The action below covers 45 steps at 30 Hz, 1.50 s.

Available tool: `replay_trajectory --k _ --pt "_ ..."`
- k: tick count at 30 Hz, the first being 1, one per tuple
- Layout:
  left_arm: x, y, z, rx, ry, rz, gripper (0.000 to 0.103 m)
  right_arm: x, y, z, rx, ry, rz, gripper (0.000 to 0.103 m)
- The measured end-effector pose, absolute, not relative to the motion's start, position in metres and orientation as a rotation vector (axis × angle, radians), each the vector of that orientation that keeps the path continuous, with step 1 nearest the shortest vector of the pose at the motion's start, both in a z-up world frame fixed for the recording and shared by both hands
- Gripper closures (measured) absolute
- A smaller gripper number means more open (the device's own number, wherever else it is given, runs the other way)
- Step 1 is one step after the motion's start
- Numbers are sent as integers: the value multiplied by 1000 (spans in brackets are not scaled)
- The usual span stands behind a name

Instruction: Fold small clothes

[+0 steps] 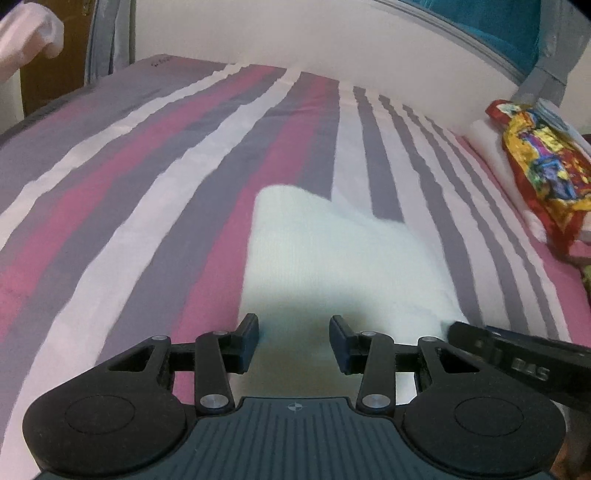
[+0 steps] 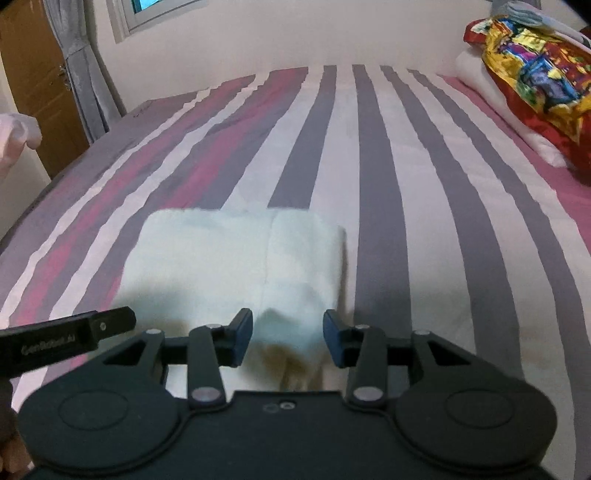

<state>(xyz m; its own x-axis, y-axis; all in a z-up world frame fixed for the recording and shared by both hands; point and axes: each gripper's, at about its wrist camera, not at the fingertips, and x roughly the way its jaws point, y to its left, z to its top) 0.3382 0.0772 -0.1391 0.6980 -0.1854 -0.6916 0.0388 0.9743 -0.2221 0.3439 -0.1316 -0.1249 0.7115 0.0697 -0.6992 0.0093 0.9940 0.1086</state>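
A pale white small garment (image 1: pixel 332 254) lies folded on the striped bedspread (image 1: pixel 147 155). My left gripper (image 1: pixel 293 341) is open, its fingers over the garment's near edge. In the right wrist view the same garment (image 2: pixel 229 254) shows a fold line down its middle. My right gripper (image 2: pixel 288 341) is open over the garment's near right corner. Neither holds cloth. The right gripper's body (image 1: pixel 517 354) shows at the left view's right edge, and the left gripper's body (image 2: pixel 66 336) shows at the right view's left edge.
A colourful red and yellow cushion (image 2: pixel 535 66) lies on a white pillow (image 2: pixel 491 96) at the bed's far right. A wall (image 2: pixel 295 33) runs behind the bed. A wooden door (image 2: pixel 33 85) and grey curtain (image 2: pixel 85 81) stand at the left.
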Motion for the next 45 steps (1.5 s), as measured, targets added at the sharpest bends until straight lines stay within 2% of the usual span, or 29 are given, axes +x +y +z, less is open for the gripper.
replay_trajectory --k 6,12,15,20,24,26,27,28,31,38,39,40,45 --pt "308 72 -166 -185 846 -137 62 324 -122 -146 35 838 14 61" --pt "287 70 -144 -182 821 -163 61 305 -122 -126 49 796 22 61" --pt "282 71 -156 -160 855 -146 62 282 -121 -120 23 756 34 60" --pt "277 64 -160 -122 867 -139 61 277 -121 -163 1 905 13 60" --pt "262 59 -141 -108 849 -166 61 269 -125 -147 50 878 5 60" --pt "251 58 -130 -95 830 -160 50 258 -128 -133 71 841 11 58" --pt "247 59 -125 -97 824 -157 28 253 -130 -128 74 830 16 58" --pt "241 58 -119 -93 812 -145 15 247 -131 -123 77 820 19 56" --pt "223 53 -102 -52 772 -142 15 227 -138 -112 106 807 29 48" --pt "185 49 -73 -10 749 -99 15 184 -145 -89 123 773 13 45" --pt "179 49 -68 13 732 -68 11 179 -145 -86 112 767 0 44" --pt "173 50 -65 33 718 -33 2 174 -144 -83 76 762 -34 43" --pt "144 60 -47 9 698 8 0 145 -150 -66 1 712 -153 41"
